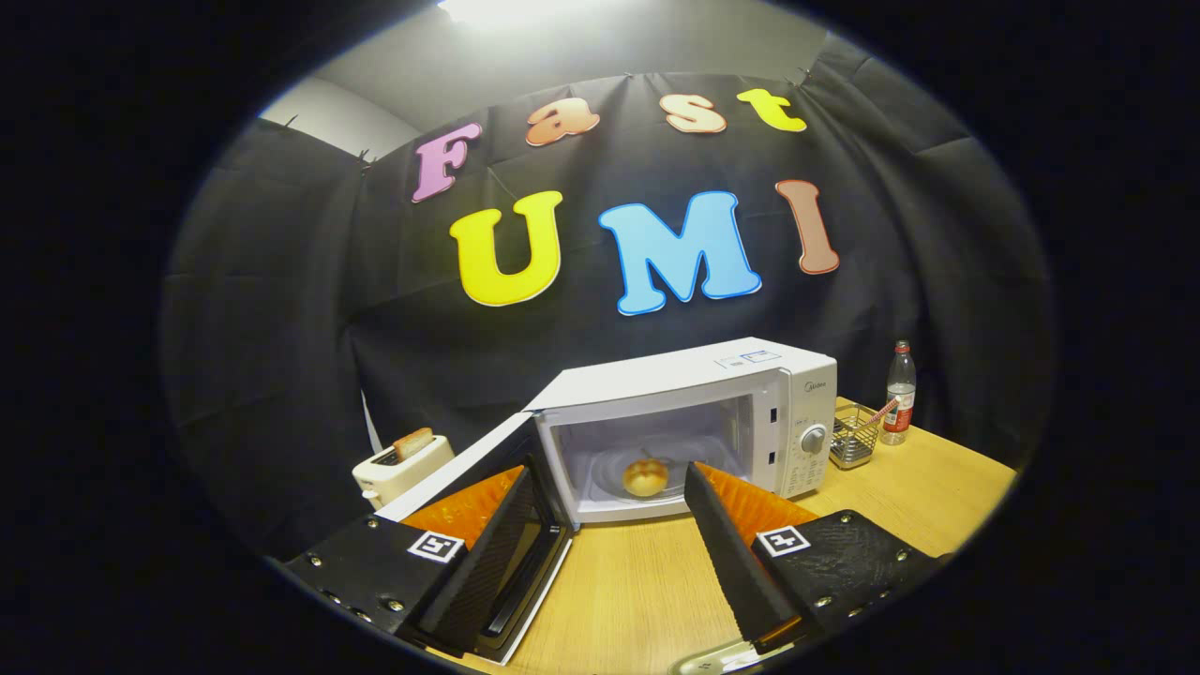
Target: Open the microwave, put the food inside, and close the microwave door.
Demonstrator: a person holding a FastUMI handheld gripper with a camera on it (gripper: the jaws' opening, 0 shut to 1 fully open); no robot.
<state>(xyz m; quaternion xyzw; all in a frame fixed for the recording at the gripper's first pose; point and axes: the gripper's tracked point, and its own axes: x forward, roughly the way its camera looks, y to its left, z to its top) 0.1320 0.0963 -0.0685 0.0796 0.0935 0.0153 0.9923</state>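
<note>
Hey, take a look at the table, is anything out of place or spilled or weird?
Nothing stands out. The microwave door is swung open, a bread roll sits on its glass plate, and the open gripper holds nothing. No spill or damage shows.

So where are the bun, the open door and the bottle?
Bun (645, 476): gripper view, its rounded top, inside the microwave.
Door (469, 461): gripper view, its top edge, swung open.
Bottle (899, 394): gripper view, its middle, beside the wire basket.

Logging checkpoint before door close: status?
Gripper open, empty, back from white microwave. Round bun on glass turntable inside. Door swung wide open beside left finger. Nothing blocking.
</note>
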